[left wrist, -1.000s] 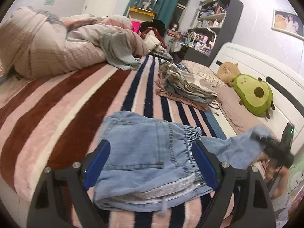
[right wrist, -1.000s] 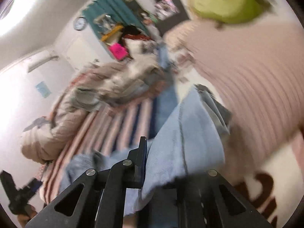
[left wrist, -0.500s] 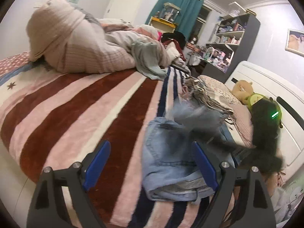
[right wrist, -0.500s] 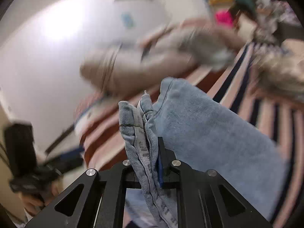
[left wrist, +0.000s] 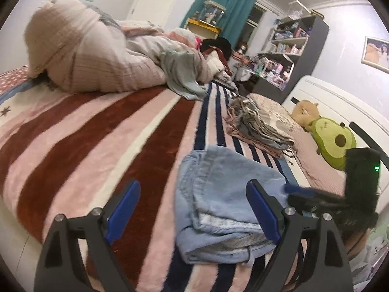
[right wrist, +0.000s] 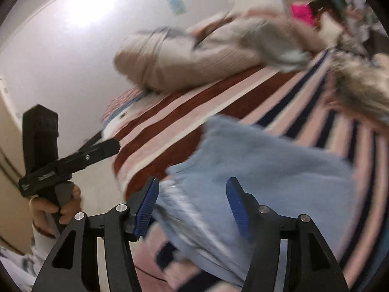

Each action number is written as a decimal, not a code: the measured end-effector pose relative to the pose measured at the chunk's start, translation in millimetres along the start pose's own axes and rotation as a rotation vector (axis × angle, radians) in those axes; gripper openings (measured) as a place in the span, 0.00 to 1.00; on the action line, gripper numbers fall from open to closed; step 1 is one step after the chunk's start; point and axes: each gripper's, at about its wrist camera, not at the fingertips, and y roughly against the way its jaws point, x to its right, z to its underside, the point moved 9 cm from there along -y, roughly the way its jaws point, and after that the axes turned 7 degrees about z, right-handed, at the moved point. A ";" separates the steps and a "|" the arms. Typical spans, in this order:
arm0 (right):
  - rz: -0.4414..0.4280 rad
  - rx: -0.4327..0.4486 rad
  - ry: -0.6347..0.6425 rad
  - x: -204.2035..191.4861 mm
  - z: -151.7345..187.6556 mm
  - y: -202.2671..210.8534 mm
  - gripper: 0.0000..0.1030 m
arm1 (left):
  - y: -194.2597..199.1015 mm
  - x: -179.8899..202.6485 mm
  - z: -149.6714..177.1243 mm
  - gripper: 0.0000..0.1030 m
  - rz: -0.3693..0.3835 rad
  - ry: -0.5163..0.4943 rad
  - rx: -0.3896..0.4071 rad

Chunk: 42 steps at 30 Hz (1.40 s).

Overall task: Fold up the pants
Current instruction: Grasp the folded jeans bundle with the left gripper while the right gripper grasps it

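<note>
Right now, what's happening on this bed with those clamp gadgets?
A person is folding light blue denim pants on the striped blanket, using a handheld two-finger tool in each hand. The pants lie in a folded bundle near the bed's edge. The left gripper and right gripper are both open, holding nothing. A stack of folded clothes lies beyond.

Soft indoor light is filling both fisheye views, edges bending and darkening. Glare is blooming on the wall point(right wrist: 73, 24) at ten o'clock; motion blur is smearing the right view.

We can read no text anywhere; the small white label on the black hand-held gripper point(right wrist: 46, 175), at nine o'clock, is too blurred.
</note>
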 end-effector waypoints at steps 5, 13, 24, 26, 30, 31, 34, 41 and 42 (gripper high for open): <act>0.149 0.024 -0.107 67.2 12.6 30.1 0.55 | -46.8 9.0 13.9 0.82 0.006 -0.017 -0.090; 0.168 -0.029 -0.266 115.8 57.7 23.5 0.56 | -86.2 11.2 47.8 0.21 -0.014 0.002 -0.211; 0.140 -0.027 -0.352 135.2 58.3 19.4 0.56 | -59.8 -1.7 52.9 0.08 -0.094 -0.004 -0.156; 0.134 -0.032 -0.356 133.5 59.4 17.1 0.56 | -62.7 -7.1 59.1 0.09 -0.106 0.009 -0.161; 0.144 -0.073 -0.357 136.0 66.3 6.7 0.56 | -61.8 -12.4 57.6 0.30 -0.123 -0.007 -0.182; 0.144 -0.078 -0.362 137.7 67.3 5.6 0.57 | -59.8 -15.5 54.4 0.43 -0.124 -0.001 -0.182; 0.118 -0.079 -0.383 142.2 65.8 7.4 0.57 | -51.7 -19.1 41.0 0.65 -0.013 0.039 -0.163; 0.017 -0.122 -0.440 149.0 63.5 -6.2 0.70 | -91.7 -34.7 41.2 0.85 0.241 0.136 -0.327; 0.001 -0.130 -0.447 148.9 63.8 -9.2 0.70 | -98.0 -35.9 42.7 0.85 0.252 0.134 -0.349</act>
